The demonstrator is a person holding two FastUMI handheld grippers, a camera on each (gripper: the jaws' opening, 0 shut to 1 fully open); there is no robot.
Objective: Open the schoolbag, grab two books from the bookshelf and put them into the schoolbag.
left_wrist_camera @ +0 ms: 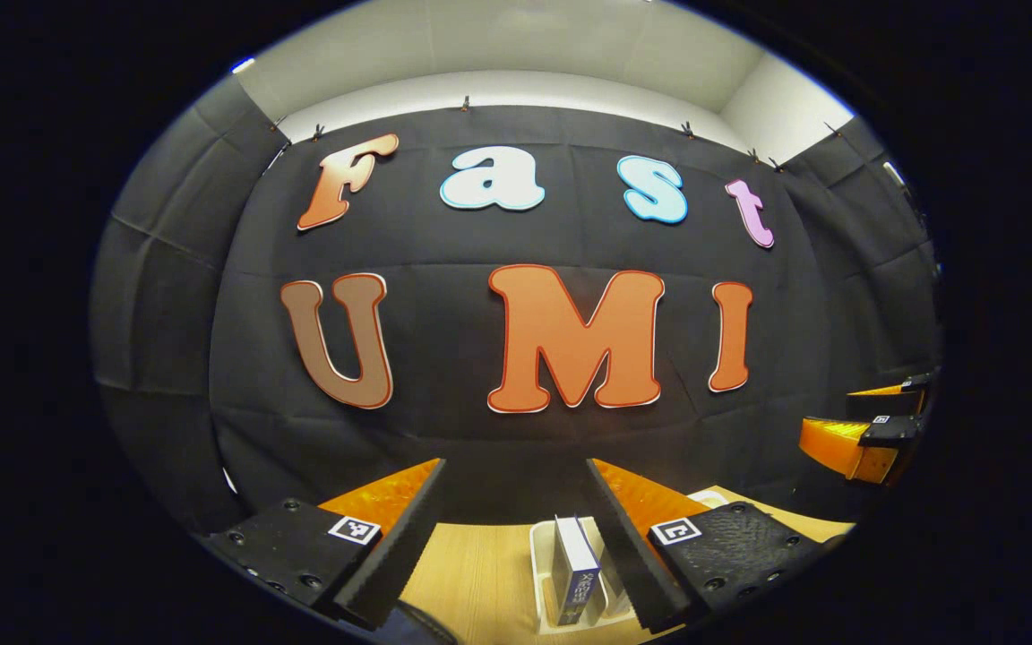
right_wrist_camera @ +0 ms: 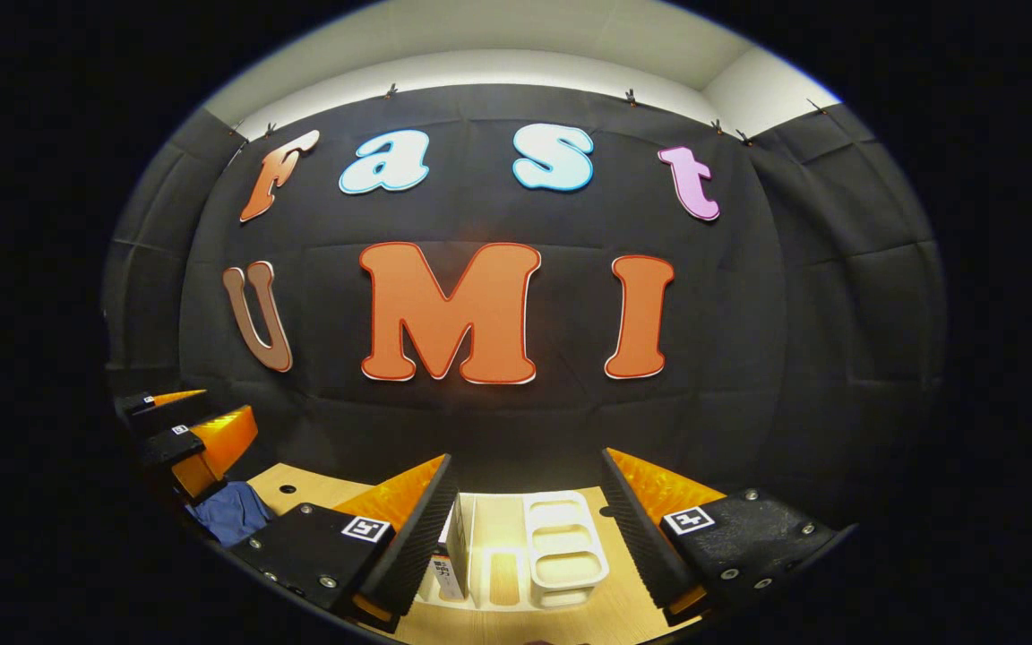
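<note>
In the left gripper view my left gripper (left_wrist_camera: 514,466) is open and held above the wooden table (left_wrist_camera: 480,564), nothing between its fingers. Below it a book with a white and blue cover (left_wrist_camera: 577,573) stands upright in a white bookshelf rack (left_wrist_camera: 537,573). My right gripper (left_wrist_camera: 856,417) appears at the far right, open. In the right gripper view my right gripper (right_wrist_camera: 527,459) is open and empty above the white rack (right_wrist_camera: 561,546). A book (right_wrist_camera: 453,555) stands at the rack's left side. A blue cloth item (right_wrist_camera: 229,512), possibly the schoolbag, lies under my left gripper (right_wrist_camera: 202,417).
The black booth wall (right_wrist_camera: 498,430) closes the back of the table. The table (right_wrist_camera: 310,488) has a small dark hole near its left rear. A dark rounded thing (left_wrist_camera: 422,625) shows at the lower edge of the left gripper view.
</note>
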